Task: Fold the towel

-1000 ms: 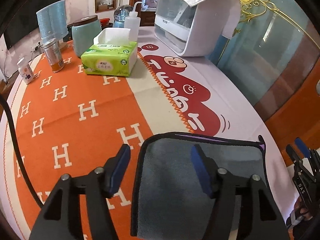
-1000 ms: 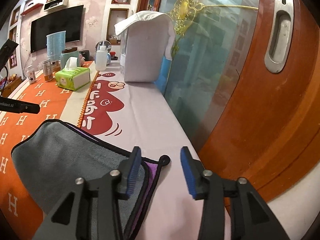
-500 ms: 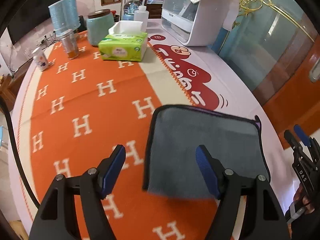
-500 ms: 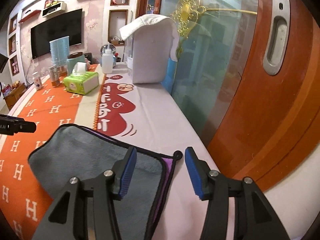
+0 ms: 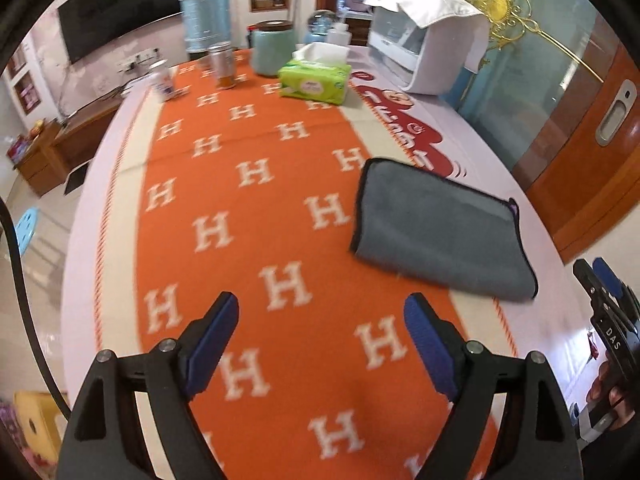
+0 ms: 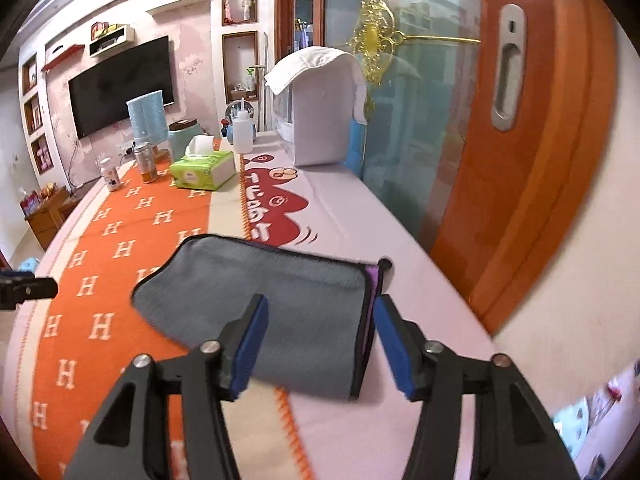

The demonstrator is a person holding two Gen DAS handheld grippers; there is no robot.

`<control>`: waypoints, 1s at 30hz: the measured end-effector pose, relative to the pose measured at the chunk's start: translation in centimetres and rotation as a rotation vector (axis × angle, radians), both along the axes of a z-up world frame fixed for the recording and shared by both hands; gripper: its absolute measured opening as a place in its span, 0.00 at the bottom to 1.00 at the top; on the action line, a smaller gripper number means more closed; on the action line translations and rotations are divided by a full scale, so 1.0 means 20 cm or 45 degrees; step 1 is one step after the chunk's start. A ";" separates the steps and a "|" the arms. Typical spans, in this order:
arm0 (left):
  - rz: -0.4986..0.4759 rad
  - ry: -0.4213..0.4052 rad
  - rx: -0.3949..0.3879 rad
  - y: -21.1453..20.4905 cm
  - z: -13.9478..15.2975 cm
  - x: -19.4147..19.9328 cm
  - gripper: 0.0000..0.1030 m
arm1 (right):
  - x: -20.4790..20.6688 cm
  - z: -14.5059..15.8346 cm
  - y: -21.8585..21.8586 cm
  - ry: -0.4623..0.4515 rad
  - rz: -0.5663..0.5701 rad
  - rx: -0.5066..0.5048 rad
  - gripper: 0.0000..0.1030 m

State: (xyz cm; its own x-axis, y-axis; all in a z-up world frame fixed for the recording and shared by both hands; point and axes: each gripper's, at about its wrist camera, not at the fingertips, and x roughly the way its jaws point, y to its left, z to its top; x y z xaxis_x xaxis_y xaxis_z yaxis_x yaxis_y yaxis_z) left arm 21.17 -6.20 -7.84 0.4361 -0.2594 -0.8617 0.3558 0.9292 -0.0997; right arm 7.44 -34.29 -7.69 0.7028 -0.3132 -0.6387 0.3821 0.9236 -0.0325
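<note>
A grey towel point(image 5: 436, 224) with a black hem lies folded flat on the orange H-patterned tablecloth point(image 5: 248, 216); in the right wrist view the towel point(image 6: 280, 300) shows a purple inner edge at its right side. My left gripper point(image 5: 320, 320) is open and empty, above the cloth, back and to the left of the towel. My right gripper point(image 6: 318, 320) is open and empty, raised above the towel's near right part. The right gripper also shows at the right edge of the left wrist view point(image 5: 604, 300).
At the table's far end stand a green tissue box point(image 5: 314, 82), a teal jar point(image 5: 272, 52), small bottles point(image 5: 222, 66) and a white appliance point(image 5: 424, 40) with a cloth on top. A glass partition and an orange door point(image 6: 532, 160) run along the table's right side.
Both grippers have pulled back and up from the towel, which now lies farther away and folded flat. Both stay open.
</note>
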 end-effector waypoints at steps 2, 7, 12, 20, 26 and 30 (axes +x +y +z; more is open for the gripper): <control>0.026 -0.003 0.001 0.08 0.02 -0.08 0.86 | -0.08 0.00 0.07 0.003 -0.013 0.025 0.65; 0.095 -0.014 0.019 0.29 0.04 -0.30 0.94 | -0.24 -0.01 0.23 0.044 0.012 0.104 0.76; 0.181 -0.001 0.022 0.48 0.05 -0.50 0.98 | -0.37 -0.02 0.38 0.099 0.047 0.187 0.87; 0.315 0.026 -0.016 0.67 0.08 -0.72 0.98 | -0.46 -0.03 0.58 0.296 0.104 0.321 0.88; 0.410 0.000 -0.019 0.72 0.15 -0.86 0.98 | -0.49 0.04 0.70 0.384 0.194 0.358 0.88; 0.434 0.004 -0.012 0.70 0.20 -0.93 0.98 | -0.51 0.12 0.77 0.422 0.281 0.356 0.88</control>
State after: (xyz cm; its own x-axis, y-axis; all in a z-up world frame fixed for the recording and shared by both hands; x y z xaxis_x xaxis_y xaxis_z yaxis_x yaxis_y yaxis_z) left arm 2.56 7.80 -3.83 0.4967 -0.1072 -0.8613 0.0243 0.9937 -0.1097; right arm -2.82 -18.89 -5.32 0.4779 0.0360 -0.8777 0.1875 0.9720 0.1419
